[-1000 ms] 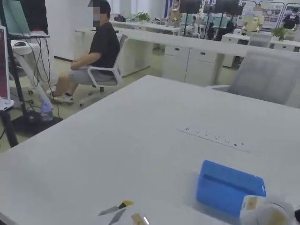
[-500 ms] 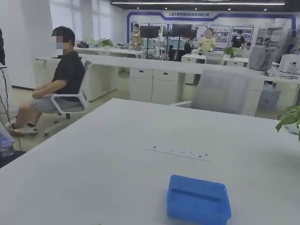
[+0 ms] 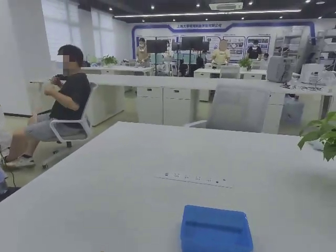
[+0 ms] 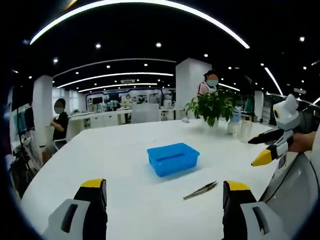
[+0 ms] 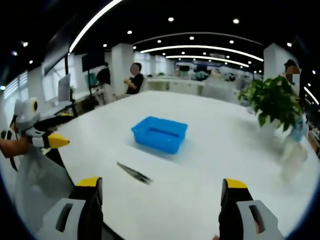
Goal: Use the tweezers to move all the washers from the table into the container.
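A blue rectangular container [image 3: 216, 231] sits on the white table [image 3: 105, 199] near the front. The left gripper view has the container [image 4: 173, 158] straight ahead and metal tweezers [image 4: 201, 190] lying flat on the table, nearer than it and to the right. My left gripper [image 4: 162, 192] is open and holds nothing. In the right gripper view the tweezers [image 5: 134, 173] lie in front of the container [image 5: 160, 133]. My right gripper [image 5: 161, 192] is also open and holds nothing. Each gripper appears in the other's view: the right gripper [image 4: 256, 150] and the left gripper [image 5: 62, 131]. I cannot make out any washers.
A power strip [image 3: 197, 179] is set into the table beyond the container. A potted plant [image 3: 320, 137] stands at the table's right end, with clear bottles [image 5: 295, 150] beside it. A grey chair [image 3: 239, 107] stands at the far side. A person [image 3: 65, 100] sits at the left.
The head camera has tilted up and swung right, so the container now sits lower in the picture. The seated person has raised both hands towards the chest.
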The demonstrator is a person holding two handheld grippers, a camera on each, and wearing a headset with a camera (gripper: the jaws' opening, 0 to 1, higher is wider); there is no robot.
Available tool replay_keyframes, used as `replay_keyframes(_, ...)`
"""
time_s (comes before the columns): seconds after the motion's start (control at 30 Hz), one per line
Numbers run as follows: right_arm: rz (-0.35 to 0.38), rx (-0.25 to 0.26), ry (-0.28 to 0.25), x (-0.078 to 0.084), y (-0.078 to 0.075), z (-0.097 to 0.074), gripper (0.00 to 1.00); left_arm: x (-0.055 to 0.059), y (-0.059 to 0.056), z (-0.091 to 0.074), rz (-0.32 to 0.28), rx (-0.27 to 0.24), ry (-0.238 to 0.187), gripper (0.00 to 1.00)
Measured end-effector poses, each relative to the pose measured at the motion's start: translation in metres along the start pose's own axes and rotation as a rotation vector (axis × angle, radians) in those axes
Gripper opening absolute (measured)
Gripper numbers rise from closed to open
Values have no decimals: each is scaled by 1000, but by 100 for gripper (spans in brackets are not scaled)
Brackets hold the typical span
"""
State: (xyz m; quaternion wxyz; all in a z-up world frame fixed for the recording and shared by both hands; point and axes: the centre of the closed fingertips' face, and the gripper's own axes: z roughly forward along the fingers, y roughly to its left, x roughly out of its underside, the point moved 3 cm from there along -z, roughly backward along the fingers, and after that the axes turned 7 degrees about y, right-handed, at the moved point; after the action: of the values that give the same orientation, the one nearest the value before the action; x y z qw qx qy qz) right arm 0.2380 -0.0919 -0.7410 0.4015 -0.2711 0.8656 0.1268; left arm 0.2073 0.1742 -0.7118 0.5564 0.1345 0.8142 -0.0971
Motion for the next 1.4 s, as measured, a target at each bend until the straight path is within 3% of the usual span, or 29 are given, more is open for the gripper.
replay_keyframes(0.07,-4,-6,-6,0,1,0,98,0,1,0,-3,-4,1,99)
replay_keyframes(0.3,48,-33,11,4,-1,0,96,10,5,5,-1,-27,71,99)
replay_keyframes(0.87,21,-44,29,8,4,0,94,14,8,9,19,-46,99,95)
replay_keyframes(1.4,15,-69,35,7,9,2,92,22,6,11,42,-28,145,95)
